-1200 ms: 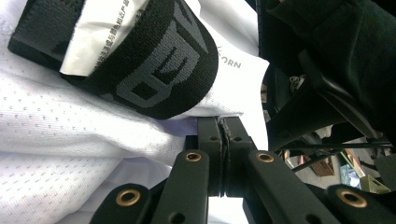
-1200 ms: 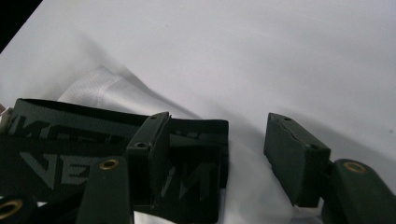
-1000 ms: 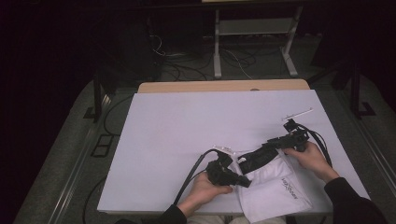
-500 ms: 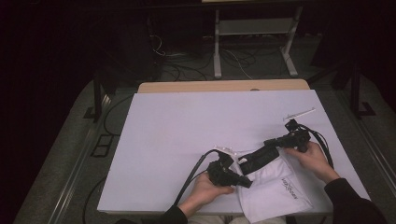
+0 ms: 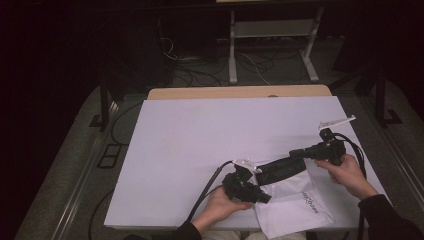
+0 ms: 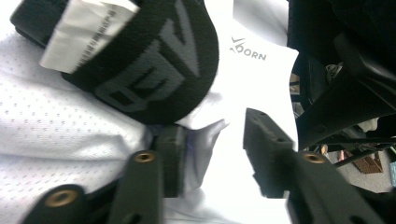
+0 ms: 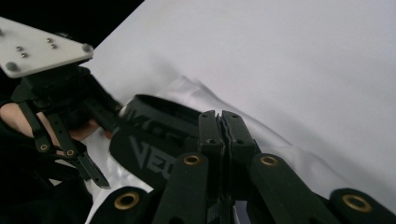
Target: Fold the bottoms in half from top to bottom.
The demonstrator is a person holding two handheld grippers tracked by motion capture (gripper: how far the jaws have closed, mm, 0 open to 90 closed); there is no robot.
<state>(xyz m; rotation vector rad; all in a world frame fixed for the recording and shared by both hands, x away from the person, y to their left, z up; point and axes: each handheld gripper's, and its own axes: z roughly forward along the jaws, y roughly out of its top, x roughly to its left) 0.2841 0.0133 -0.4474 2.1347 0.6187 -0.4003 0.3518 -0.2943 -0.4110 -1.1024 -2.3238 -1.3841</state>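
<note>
- A white perforated mesh garment [image 5: 292,202] with a wide black elastic waistband [image 5: 280,169] is seen lying at the near right part of the white-covered bench [image 5: 200,140].
- In the high view, the waistband is seen stretched as a dark strip between the two tongs, raised slightly off the white fabric.
- The left tongs [image 5: 260,196] are held in the person's left hand [image 5: 225,205] near the front edge of the bench, at the left end of the garment.
- In the left gripper view, the left tongs [image 6: 212,154] are seen with jaws parted; white mesh fabric lies between them and is touched by the left jaw, while the right jaw stands apart from it.
- A white sewn-in label [image 6: 84,35] is noted on the waistband [image 6: 144,70] in that view, and large grey woven letters run along the band.
- A small dark printed logo [image 6: 248,50] is noted on the white fabric beyond the band.
- The right tongs [image 5: 295,152] are held in the person's right hand [image 5: 345,172] towards the right edge of the bench.
- In the right gripper view, the right tongs [image 7: 222,123] are seen with jaws pressed together, clamped on the waistband [image 7: 154,135] at its upper edge.
- The left tongs, with a grey three-cornered plate [image 7: 37,49] on top, are seen beyond the band in the right gripper view.
- Black cables [image 5: 210,187] are seen trailing from both tongs towards the front edge of the bench.
</note>
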